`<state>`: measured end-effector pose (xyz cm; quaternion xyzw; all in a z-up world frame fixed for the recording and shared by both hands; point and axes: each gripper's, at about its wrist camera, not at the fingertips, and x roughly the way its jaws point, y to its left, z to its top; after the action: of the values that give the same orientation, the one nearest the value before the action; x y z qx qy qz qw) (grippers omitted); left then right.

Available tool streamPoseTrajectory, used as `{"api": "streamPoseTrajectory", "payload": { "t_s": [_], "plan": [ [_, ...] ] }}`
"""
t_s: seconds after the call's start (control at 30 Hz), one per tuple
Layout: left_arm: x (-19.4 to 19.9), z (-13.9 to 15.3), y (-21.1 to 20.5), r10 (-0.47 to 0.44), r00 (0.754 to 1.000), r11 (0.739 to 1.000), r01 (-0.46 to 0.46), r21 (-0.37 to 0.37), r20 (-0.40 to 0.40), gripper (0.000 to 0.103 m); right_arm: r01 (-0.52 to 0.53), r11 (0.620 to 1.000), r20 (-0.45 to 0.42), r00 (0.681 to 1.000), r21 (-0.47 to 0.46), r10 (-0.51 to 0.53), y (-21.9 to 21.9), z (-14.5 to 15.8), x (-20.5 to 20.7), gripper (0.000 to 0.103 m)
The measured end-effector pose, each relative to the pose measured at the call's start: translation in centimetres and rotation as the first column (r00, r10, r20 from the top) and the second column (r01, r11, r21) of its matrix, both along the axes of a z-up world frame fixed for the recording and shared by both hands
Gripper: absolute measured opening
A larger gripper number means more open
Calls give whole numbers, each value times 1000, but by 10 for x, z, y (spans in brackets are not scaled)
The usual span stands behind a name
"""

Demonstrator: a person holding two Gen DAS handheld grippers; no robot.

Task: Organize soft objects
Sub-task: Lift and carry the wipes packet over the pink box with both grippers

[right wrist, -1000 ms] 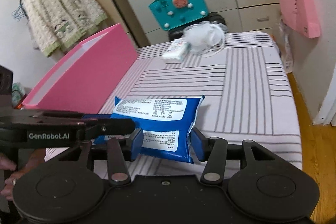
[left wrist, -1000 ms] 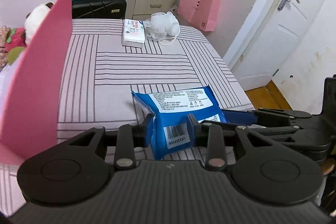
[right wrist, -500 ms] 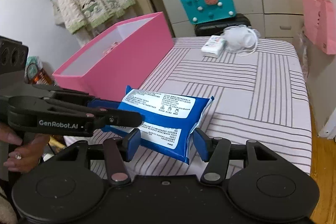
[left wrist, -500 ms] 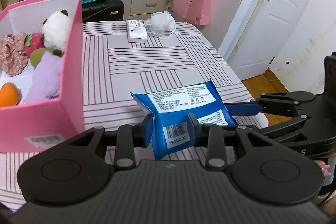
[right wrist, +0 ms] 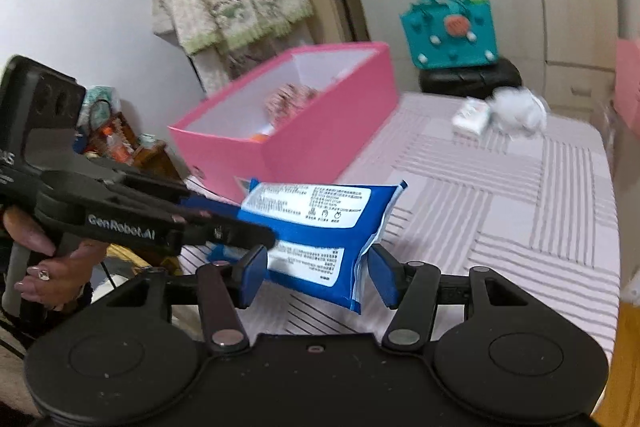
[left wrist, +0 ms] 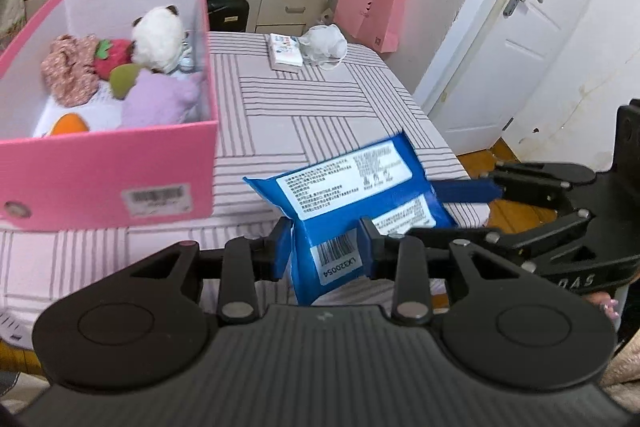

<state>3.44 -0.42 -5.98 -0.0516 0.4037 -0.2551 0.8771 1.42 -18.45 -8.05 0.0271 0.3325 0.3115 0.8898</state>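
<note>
The blue wet-wipes pack (left wrist: 352, 203) hangs clear above the striped tablecloth (left wrist: 320, 107), carried between both tools. The pink storage box (left wrist: 108, 171) lies to the pack's left, close by, its open top facing up. The left gripper (left wrist: 323, 251) is nearer the box; its blue pads pinch the pack's barcode end — jaws narrow, pressing the film in. The right gripper (right wrist: 320, 269) straddles the opposite end, its jaws wider and its right pad apparently just off the crimped seam. The pack's long axis runs from one gripper to the other. The pack is glossy, pillowy plastic with white printed labels. Inside the box sit plush toys (left wrist: 156, 39) — fuzzy, rounded. A white tissue packet (left wrist: 285, 51) and a mesh bath puff (left wrist: 325, 43) lie at the table's far end.
</note>
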Motion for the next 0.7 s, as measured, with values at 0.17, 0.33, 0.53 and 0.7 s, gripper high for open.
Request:
{"api": "streamPoseTrajectory", "payload": {
  "t_s": [0.17,0.33,0.53,0.7],
  "plan": [
    [-17,8,27,-3,999,1000,3,-19,-32,32,-65,998,24,998,-8,65,21,14,-11,64],
    [-30,20,51,-7,999,1000,6,-24,-42,32,-111,994,36,993,-20,112,42,26,-18,64],
    [-41,37,74,9,1000,1000,-9,-8,6,32,-145,989,75,986,-34,148,64,44,-18,65],
    [-41,53,90,20,999,1000,-19,-4,51,32,-157,987,107,981,-31,160,78,60,-8,65]
  ]
}}
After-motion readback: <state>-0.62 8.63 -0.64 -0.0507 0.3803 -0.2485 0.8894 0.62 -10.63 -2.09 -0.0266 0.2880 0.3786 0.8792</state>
